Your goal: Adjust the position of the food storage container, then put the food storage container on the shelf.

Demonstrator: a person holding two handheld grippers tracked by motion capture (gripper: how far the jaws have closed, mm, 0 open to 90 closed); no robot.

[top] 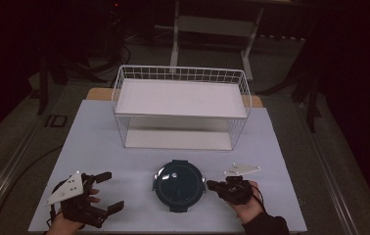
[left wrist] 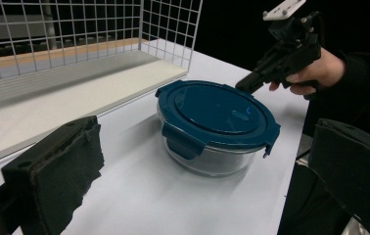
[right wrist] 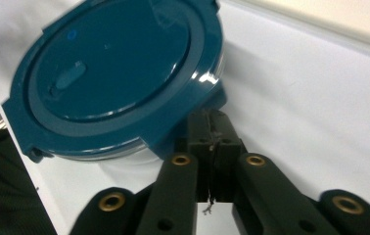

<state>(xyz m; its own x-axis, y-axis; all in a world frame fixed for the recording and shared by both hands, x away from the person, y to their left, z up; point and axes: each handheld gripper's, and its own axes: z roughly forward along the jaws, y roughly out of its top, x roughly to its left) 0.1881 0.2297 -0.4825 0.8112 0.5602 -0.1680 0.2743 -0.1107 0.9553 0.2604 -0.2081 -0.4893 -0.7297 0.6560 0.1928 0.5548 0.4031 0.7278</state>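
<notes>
Teal-lidded, the container (top: 179, 185) sat at the table's (top: 100, 137) near edge between both grippers, the right gripper (top: 211, 185) far nearer, its tip just beside the rim; the left gripper (top: 112, 191) stood apart, jaws wide. From the left gripper view, the container (left wrist: 217, 129) lay ahead, past open pads. Along the right gripper (right wrist: 212, 129), pads met, holding nothing, tip at a lid latch (right wrist: 207, 98).

Overhead plus two close container (top: 179, 185) views

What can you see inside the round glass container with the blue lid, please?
Through the clear wall of the glass container nothing shows inside. The blue lid sits on it and covers the rest from above.
</notes>
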